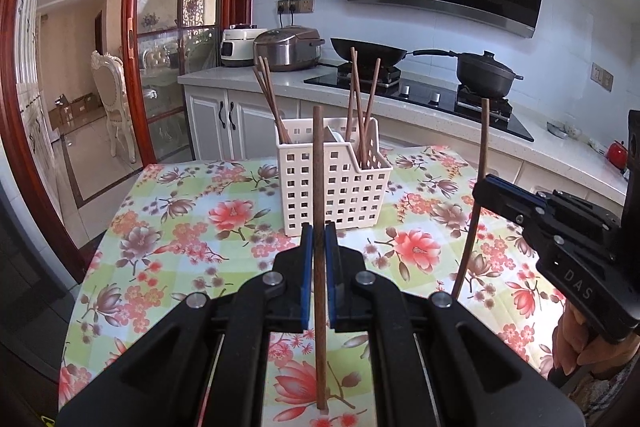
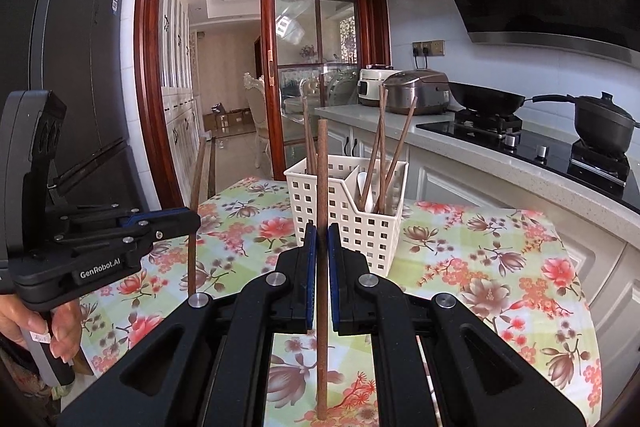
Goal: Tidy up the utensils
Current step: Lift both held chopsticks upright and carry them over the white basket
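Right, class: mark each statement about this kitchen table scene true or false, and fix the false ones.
1. The left tool is shut on a chopstick. True.
2. The right tool is open with nothing in it. False: it is shut on a chopstick, held upright.
3. The white basket stands on the floral tablecloth. True.
4. The basket has nothing in it. False: several chopsticks stand in it.
5. The wok sits on the stove. True.
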`<state>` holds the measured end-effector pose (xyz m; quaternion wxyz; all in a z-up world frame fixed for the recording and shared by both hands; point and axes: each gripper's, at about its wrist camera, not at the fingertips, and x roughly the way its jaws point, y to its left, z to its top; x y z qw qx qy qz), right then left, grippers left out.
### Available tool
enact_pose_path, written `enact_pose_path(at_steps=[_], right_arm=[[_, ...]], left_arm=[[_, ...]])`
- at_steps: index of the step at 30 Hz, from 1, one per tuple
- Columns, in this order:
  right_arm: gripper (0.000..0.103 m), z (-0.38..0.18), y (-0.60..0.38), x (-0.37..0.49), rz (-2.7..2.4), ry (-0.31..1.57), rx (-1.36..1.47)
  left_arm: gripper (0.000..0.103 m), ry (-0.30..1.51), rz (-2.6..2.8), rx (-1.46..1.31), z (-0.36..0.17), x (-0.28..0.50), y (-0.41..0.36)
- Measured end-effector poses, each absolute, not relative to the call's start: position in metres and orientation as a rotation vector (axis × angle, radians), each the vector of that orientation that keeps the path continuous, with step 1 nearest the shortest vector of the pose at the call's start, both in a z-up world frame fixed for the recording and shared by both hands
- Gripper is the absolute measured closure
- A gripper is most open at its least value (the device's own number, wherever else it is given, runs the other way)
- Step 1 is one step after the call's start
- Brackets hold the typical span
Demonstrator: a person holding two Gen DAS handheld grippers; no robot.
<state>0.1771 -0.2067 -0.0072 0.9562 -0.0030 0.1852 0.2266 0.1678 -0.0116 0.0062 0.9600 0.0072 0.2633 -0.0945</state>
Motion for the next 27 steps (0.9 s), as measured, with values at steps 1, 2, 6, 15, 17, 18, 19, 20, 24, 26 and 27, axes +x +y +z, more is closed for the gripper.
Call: enact_pose_path(at_steps=[1, 2, 6, 15, 17, 18, 19, 20, 24, 26, 27], right_arm=[[0.097, -0.007, -0.206, 0.176, 0.461, 0.376, -0.009], [0.097, -0.006, -0.205, 0.175, 0.459, 0.375, -0.011], [0.097, -0.004, -0.205, 0.171, 0.459, 0.369, -0.013], [0.097, 0.002, -0.205, 0.166, 0.458, 0.356, -0.018], [0.097, 0.004, -0.205, 0.163, 0.461, 0.349, -0.018], [0.097, 0.005, -0.205, 0.163, 0.463, 0.346, -0.018], [0.097, 0.006, -0.205, 0.162, 0.464, 0.344, -0.019], [0.097, 0.006, -0.205, 0.162, 0.463, 0.343, -0.019], [0.097, 0.006, -0.205, 0.161, 0.464, 0.343, -0.019], [0.097, 0.006, -0.205, 0.161, 0.464, 0.342, -0.020], [0.097, 0.006, -0.205, 0.161, 0.463, 0.342, -0.021]], left_arm=[[0.097, 0.533, -0.190, 0.013, 0.006, 0.167, -0.011], [0.097, 0.532, -0.191, 0.013, 0.007, 0.166, -0.011], [0.097, 0.524, -0.193, 0.018, 0.010, 0.162, -0.011], [0.097, 0.513, -0.193, 0.022, 0.014, 0.158, -0.012], [0.097, 0.504, -0.192, 0.021, 0.017, 0.156, -0.011], [0.097, 0.498, -0.191, 0.022, 0.019, 0.155, -0.011], [0.097, 0.494, -0.190, 0.023, 0.020, 0.154, -0.010], [0.097, 0.492, -0.188, 0.024, 0.021, 0.153, -0.011], [0.097, 0.490, -0.184, 0.024, 0.021, 0.151, -0.011], [0.097, 0.489, -0.184, 0.021, 0.020, 0.151, -0.010], [0.097, 0.487, -0.183, 0.019, 0.020, 0.151, -0.009]])
